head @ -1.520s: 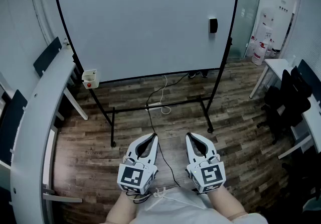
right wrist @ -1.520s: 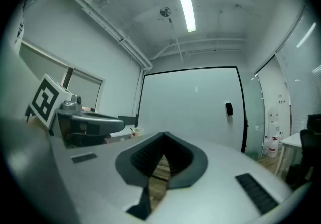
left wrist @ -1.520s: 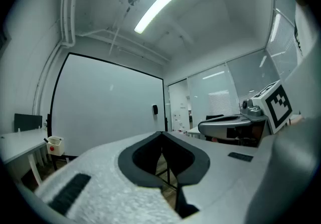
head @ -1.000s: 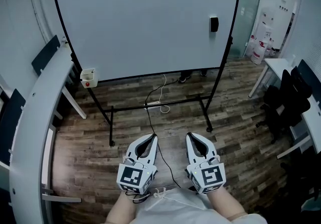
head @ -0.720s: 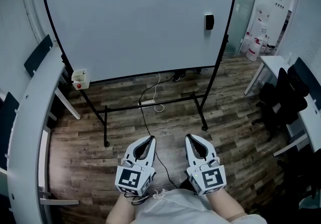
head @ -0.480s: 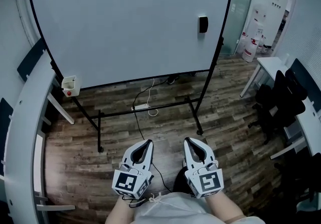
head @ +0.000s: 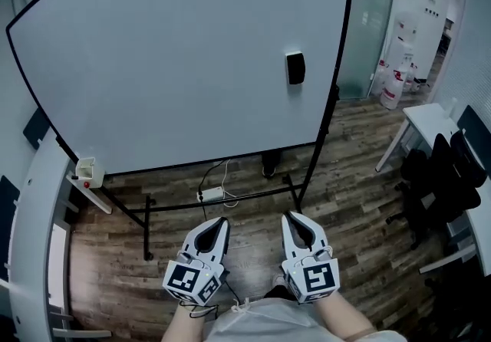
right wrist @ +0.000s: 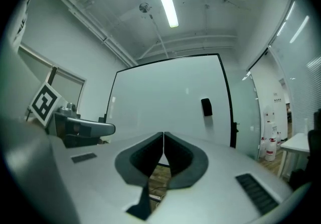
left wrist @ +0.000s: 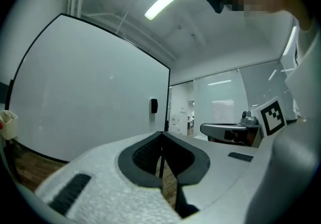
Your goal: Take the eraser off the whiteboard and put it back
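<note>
1. Two grippers are held low, side by side, above the wooden floor (head: 360, 202) in front of the whiteboard (head: 169, 64).
2. The left gripper (head: 217, 219) has its jaws closed, with the tips touching. Nothing is between them.
3. The right gripper (head: 294, 215) has its jaws closed too, tip to tip, and it holds nothing.
4. The eraser (head: 295, 68) is small and black. It sticks on the whiteboard, close to the right edge and about halfway up.
5. The eraser is well apart from both grippers. It sits ahead of them and higher than their tips.
6. In the head view the eraser is straight beyond the right gripper and off to the right of the left one.
7. In the right gripper view the eraser shows above the closed tips and to their right. In the left gripper view it shows above the tips and a little to their left.
8. A small box (head: 86, 174) with a red dot hangs at the bottom left corner of the whiteboard.
9. A cable (head: 215, 193) lies on the floor under the whiteboard, between the legs of its stand.
</note>
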Motion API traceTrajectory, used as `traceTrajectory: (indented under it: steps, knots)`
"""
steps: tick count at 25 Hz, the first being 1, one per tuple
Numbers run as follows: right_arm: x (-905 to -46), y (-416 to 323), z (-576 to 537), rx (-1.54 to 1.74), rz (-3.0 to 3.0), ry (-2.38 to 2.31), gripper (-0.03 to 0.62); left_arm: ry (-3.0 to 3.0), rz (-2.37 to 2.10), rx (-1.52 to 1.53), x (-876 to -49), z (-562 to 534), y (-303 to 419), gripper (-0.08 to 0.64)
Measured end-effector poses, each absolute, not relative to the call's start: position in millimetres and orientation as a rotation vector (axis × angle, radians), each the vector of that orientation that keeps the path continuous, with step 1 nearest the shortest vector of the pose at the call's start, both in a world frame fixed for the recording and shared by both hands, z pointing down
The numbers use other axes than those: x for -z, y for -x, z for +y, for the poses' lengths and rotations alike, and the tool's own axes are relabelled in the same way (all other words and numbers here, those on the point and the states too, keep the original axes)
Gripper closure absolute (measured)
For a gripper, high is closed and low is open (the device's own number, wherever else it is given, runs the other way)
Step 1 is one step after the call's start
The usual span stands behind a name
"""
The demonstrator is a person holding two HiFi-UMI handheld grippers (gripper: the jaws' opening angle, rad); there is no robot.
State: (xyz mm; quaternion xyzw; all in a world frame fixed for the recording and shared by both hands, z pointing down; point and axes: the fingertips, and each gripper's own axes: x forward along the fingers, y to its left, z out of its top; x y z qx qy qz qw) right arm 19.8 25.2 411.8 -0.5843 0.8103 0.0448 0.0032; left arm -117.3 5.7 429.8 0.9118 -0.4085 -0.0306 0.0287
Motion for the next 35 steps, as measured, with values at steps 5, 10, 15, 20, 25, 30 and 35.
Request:
traceTrajectory:
  steps: [5,10,15,20,25,30,35]
  knots:
    - [-399.9,-94.2,-47.3,-0.176,2.533,1.814,0.566,-2.831,-1.302,0.086,-417.8,-67.8,44.7,0.545]
    - [-398.5,-141.6,-109.7,-0.182,2.554,1.817,0.566,-2.821,-1.365,0.081,-411.7,-122.6,0.5,0.545]
    - [-389.9,-165.8,-164.6,-0.195,2.549,1.833,0.566,-2.797,-1.453,0.048,-410.0,-172.9,-16.5,0.545]
    - [-367.7,-176.3,-216.9,-0.224,2.536,1.871,0.565,-2.819,-1.442,0.076,-395.1,-221.6,-28.9,0.545]
    - [-346.3,-166.4,-266.6,-0.303,2.523,1.889,0.565,-2.849,-1.421,0.107,-381.1,-269.6,-30.2,0.545]
    - [-330.2,-146.6,-308.6,-0.357,2.544,1.905,0.531,-2.898,-1.409,0.110,-371.5,-305.1,-25.7,0.545]
    - [-318.4,-139.8,-338.3,-0.370,2.523,1.891,0.333,-2.912,-1.377,0.106,-375.8,-323.4,-24.4,0.545]
